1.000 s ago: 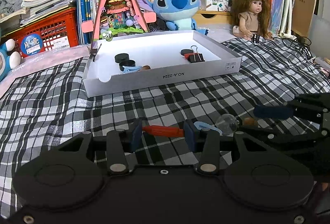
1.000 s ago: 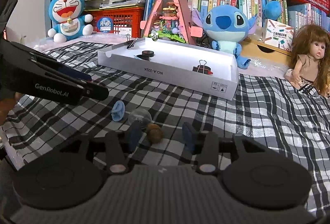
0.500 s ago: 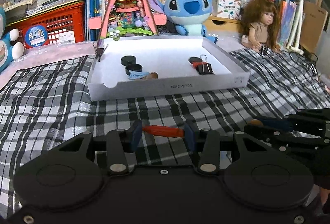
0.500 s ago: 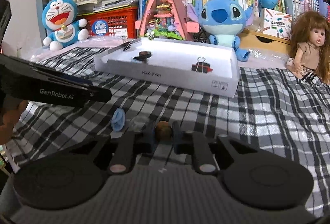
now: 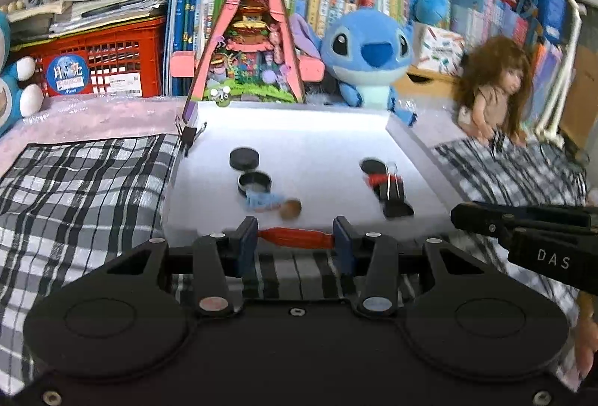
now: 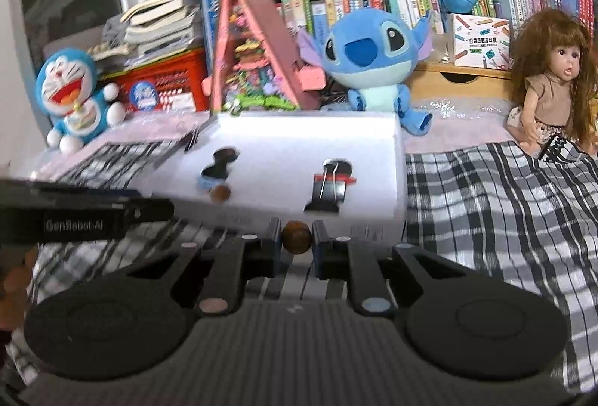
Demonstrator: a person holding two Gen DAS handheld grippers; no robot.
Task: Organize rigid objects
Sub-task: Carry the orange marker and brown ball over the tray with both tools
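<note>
My left gripper [image 5: 295,238] is shut on a slim red piece [image 5: 295,237], held crosswise just in front of the white box's [image 5: 299,129] near wall. My right gripper [image 6: 295,238] is shut on a small brown ball [image 6: 295,238], also at the box's [image 6: 373,133] near wall. Inside the box lie black caps [image 5: 243,158], a blue piece [image 5: 261,201], a brown ball [image 5: 290,208] and a black-and-red binder clip [image 5: 388,187]. The right gripper's body [image 5: 523,230] shows at right in the left wrist view; the left gripper's body [image 6: 82,215] shows at left in the right wrist view.
The box sits on a black-and-white plaid cloth [image 5: 74,189]. Behind it stand a pink triangular toy house [image 5: 254,32], a blue plush [image 5: 370,51], a doll [image 6: 553,77], a red crate [image 5: 108,62] and shelves of books. A Doraemon plush [image 6: 74,96] sits far left.
Both grippers have lifted and moved forward to the box. The right gripper closed on the brown ball on the cloth and carried it up. The left still holds the red piece.
</note>
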